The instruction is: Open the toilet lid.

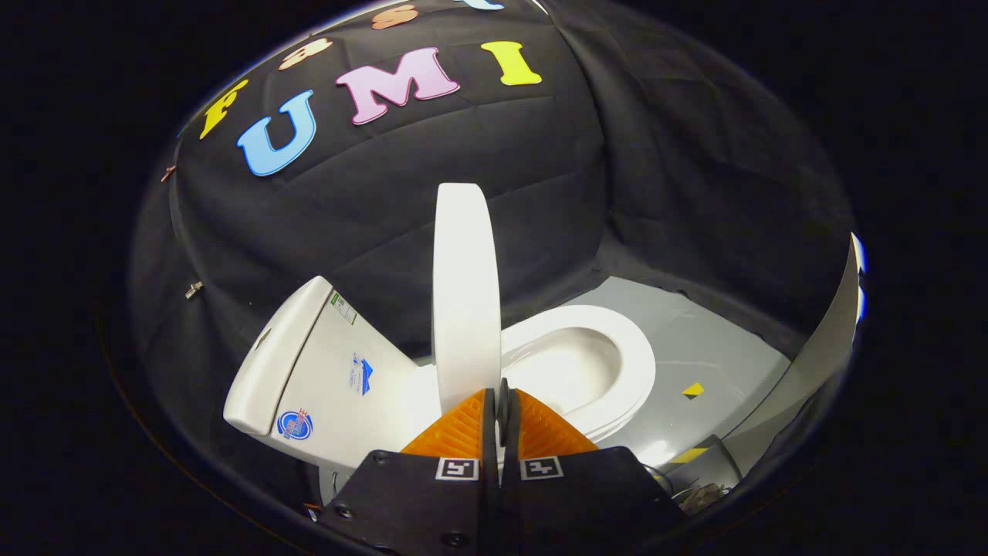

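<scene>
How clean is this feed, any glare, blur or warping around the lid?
Gripper view: sharp on the raised lid just beyond the closed gripper; soft glare inside the bowl and on the grey floor; fisheye bends the tank and floor edges.

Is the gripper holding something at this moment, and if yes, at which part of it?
It cannot be told for sure. The gripper has its fingers closed together at the lower edge of the raised toilet lid; whether they pinch that edge is hidden.

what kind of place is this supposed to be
Likely a mock bathroom in a recording booth: a white ceramic toilet with its white lid raised, on a grey floor, black cloth wall behind. The gripper looks shut, fingers together just before the lid.
</scene>
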The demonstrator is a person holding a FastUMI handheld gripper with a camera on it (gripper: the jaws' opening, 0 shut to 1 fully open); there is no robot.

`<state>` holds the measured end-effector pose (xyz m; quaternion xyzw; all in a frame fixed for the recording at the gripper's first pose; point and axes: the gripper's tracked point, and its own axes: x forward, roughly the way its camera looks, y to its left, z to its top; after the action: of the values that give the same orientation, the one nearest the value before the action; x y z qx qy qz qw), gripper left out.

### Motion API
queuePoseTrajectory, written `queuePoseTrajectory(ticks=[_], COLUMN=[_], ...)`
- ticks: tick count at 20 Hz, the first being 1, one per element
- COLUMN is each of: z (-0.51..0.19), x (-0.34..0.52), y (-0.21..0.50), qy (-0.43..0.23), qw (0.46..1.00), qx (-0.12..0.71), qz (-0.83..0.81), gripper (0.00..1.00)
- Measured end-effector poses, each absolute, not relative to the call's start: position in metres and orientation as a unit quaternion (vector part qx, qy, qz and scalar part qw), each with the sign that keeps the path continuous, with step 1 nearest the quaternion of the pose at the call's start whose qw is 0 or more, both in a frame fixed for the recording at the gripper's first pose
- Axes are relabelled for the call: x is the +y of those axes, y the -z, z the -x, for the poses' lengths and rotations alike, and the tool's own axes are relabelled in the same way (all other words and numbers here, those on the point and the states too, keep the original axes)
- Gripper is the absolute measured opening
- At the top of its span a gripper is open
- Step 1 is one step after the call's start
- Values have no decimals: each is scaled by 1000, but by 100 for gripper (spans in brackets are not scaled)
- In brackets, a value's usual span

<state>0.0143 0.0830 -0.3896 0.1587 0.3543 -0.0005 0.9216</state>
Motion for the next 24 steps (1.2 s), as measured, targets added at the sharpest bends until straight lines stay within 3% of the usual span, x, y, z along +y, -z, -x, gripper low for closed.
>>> queuePoseTrajectory(ticks=[24], z=[16], x=[256], y=[350], qy=[-56], qw=[963], qx=[263], qz=[8], gripper=[5])
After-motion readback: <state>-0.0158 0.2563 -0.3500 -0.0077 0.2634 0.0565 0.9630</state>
